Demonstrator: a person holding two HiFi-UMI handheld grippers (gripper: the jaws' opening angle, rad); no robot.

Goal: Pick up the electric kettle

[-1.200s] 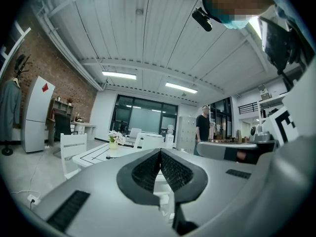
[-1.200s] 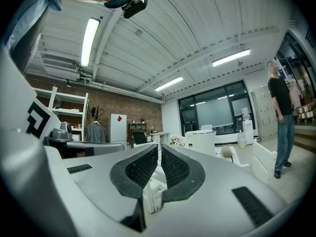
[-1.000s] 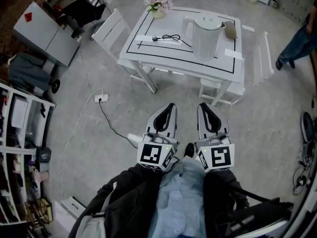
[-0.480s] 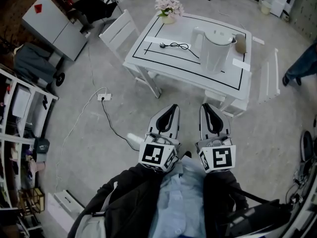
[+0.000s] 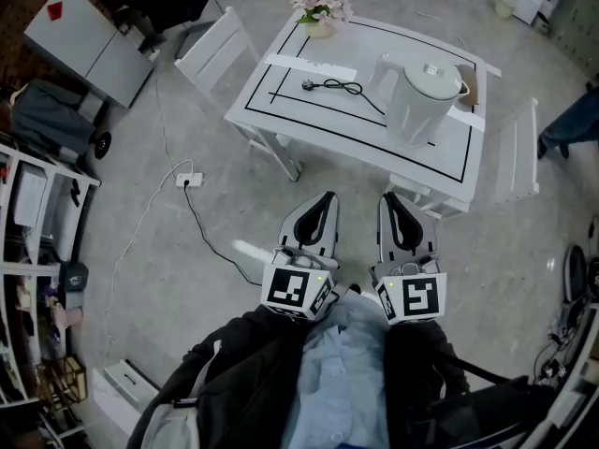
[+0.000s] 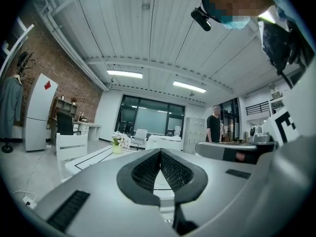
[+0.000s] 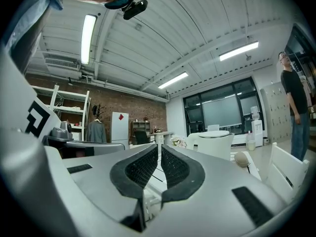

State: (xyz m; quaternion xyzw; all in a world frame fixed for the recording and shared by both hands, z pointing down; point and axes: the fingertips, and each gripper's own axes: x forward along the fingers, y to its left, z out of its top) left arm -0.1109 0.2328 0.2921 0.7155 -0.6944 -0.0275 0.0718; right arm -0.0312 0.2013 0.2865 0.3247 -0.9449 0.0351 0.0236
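Observation:
The white electric kettle (image 5: 423, 97) stands upright on the right part of the white table (image 5: 281, 110), lid on, handle to its left. It also shows in the right gripper view, where the kettle (image 7: 217, 144) is straight ahead beyond the jaws. Both grippers are held side by side in front of the person's body, well short of the table. My left gripper (image 5: 325, 198) is shut and empty, its pads meeting (image 6: 160, 153). My right gripper (image 5: 390, 198) is likewise shut with nothing in it (image 7: 159, 149).
A black power cord (image 5: 332, 86) lies on the table and a pot of pink flowers (image 5: 321, 7) stands at its far edge. White chairs stand at the left (image 5: 215, 52) and right (image 5: 520, 152). A power strip (image 5: 187, 180) lies on the floor. A person (image 7: 296, 107) stands at right.
The table and kettle have drawn nearer and sit lower in the head view. Both shut grippers have stayed side by side, carried forward with the person.

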